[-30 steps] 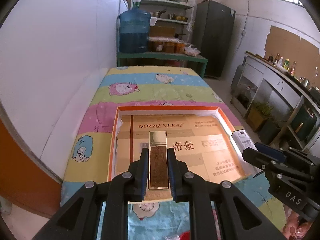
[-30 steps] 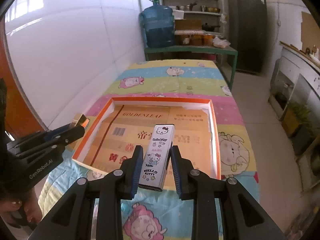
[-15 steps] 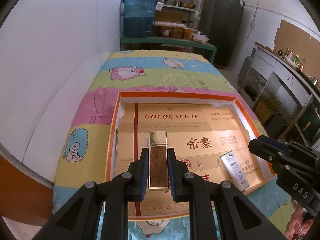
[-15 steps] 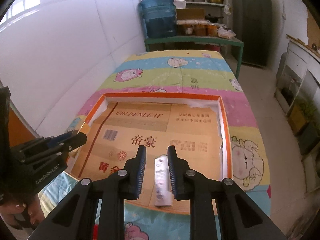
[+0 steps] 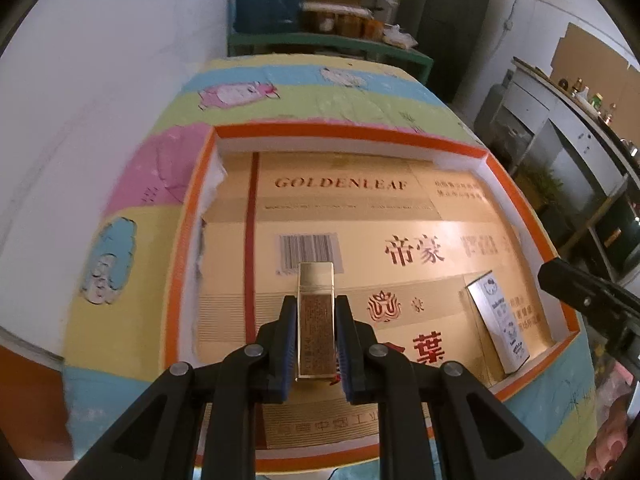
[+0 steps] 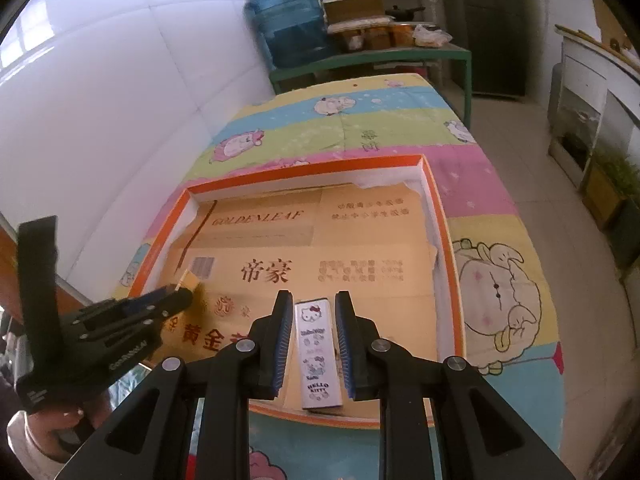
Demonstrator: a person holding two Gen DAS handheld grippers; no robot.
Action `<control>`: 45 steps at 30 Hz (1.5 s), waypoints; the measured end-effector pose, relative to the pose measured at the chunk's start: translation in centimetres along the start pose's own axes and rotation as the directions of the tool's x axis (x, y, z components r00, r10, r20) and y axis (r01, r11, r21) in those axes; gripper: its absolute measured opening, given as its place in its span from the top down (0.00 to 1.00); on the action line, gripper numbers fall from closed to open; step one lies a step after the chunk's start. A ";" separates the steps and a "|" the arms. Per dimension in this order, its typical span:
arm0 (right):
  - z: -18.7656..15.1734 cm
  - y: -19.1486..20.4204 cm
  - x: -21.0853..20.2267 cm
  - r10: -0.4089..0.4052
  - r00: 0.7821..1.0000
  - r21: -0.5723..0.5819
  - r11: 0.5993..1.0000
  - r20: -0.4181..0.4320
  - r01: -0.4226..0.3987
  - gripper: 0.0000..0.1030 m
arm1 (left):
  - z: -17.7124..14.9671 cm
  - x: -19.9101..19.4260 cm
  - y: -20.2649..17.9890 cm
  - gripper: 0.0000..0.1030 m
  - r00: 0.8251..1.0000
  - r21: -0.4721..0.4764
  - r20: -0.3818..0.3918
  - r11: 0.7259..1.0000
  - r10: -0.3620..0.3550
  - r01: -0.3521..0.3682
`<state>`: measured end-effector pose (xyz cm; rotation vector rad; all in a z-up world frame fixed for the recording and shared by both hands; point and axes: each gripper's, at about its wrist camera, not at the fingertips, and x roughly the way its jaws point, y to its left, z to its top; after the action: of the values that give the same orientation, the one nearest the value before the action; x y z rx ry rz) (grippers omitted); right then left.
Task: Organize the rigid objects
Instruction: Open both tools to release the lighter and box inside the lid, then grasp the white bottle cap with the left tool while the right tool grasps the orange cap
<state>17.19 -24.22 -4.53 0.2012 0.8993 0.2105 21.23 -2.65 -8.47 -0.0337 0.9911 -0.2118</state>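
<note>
Counting two small boxes (image 5: 315,320), one tray (image 5: 352,133).

two small boxes (image 5: 315,320) (image 6: 319,354), one tray (image 5: 352,133)

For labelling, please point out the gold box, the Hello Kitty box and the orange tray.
gold box (image 5: 316,320), left wrist view, its brown label face.
Hello Kitty box (image 6: 316,356), right wrist view, middle of its printed top face.
orange tray (image 6: 304,172), right wrist view, far rim.
</note>
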 end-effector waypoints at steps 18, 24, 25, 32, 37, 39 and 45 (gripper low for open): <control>-2.5 -0.3 -3.5 -0.009 1.000 0.047 0.999 0.029 0.007 0.70 | -1.7 -5.7 -0.5 0.37 0.988 0.048 0.132 0.996 -0.085 0.080; -4.1 1.1 -6.0 0.023 0.998 0.037 0.999 0.064 -0.025 0.47 | -3.9 -9.4 -0.4 0.31 0.972 0.019 0.196 0.992 -0.126 0.125; -4.4 1.5 -6.5 0.022 0.997 0.029 0.999 0.068 -0.024 0.47 | -4.3 -9.9 -0.5 0.31 0.974 0.024 0.198 0.994 -0.113 0.111; -6.6 3.5 -9.1 -0.016 0.996 -0.009 1.000 0.092 0.017 0.46 | -6.9 -13.3 -0.8 0.32 0.971 0.046 0.232 0.998 -0.057 0.048; -8.2 4.3 -10.8 -0.044 0.993 -0.021 0.999 0.106 0.046 0.46 | -8.7 -15.5 -0.5 0.32 0.961 0.044 0.276 0.999 -0.024 0.012; -8.8 4.5 -11.5 -0.052 0.992 -0.022 0.998 0.112 0.055 0.46 | -9.3 -16.1 -0.4 0.32 0.958 0.041 0.286 0.999 -0.020 0.009; -10.7 5.2 -13.3 -0.062 0.990 -0.038 0.997 0.128 0.068 0.46 | -11.0 -17.8 0.0 0.32 0.953 0.038 0.303 0.999 -0.033 0.023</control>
<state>0.17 -21.85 0.34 0.1439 0.7731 0.1546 2.68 1.51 0.19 -0.0473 0.6802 -0.2416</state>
